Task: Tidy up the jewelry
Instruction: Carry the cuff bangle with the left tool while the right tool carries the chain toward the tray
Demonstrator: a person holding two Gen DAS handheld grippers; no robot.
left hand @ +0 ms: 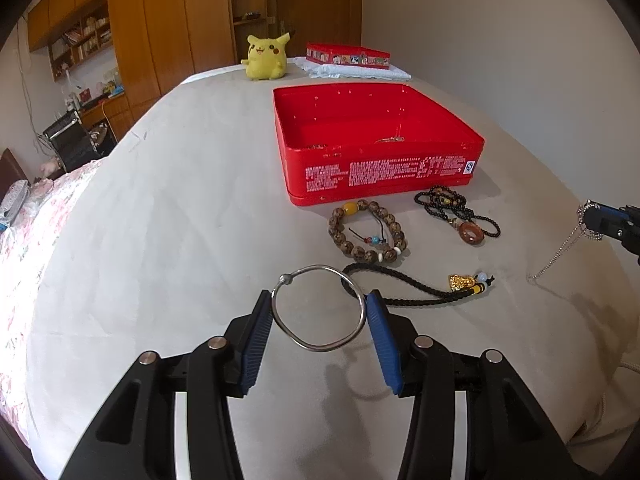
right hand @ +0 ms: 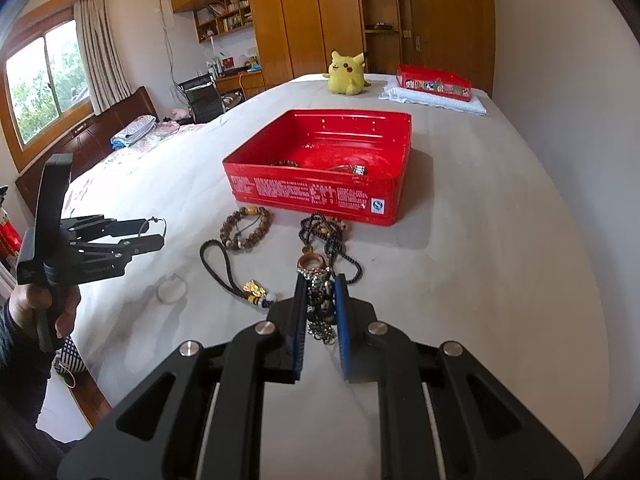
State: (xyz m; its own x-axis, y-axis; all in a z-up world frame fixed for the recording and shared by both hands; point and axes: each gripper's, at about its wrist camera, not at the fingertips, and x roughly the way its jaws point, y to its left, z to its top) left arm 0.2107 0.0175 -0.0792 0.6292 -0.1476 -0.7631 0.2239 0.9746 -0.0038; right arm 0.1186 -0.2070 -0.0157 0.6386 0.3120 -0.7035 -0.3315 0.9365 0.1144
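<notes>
My left gripper (left hand: pixel 319 300) is shut on a silver bangle (left hand: pixel 320 309) and holds it above the bed. My right gripper (right hand: pixel 321 280) is shut on a bunched silver chain (right hand: pixel 319 300), which hangs down to the bed in the left wrist view (left hand: pixel 560 254). An open red tin (left hand: pixel 372 140) lies ahead with a few pieces inside (right hand: pixel 352 169). In front of it lie a wooden bead bracelet (left hand: pixel 366 232), a black bead necklace with a brown ring pendant (left hand: pixel 470 234) and a black cord with a gold charm (left hand: pixel 460 282).
A yellow plush toy (left hand: pixel 266 58) sits at the far end of the bed. A red tin lid (left hand: pixel 347 56) rests on a folded white cloth (left hand: pixel 360 71). The bed cover (left hand: pixel 180 200) is beige. A wall runs along the right.
</notes>
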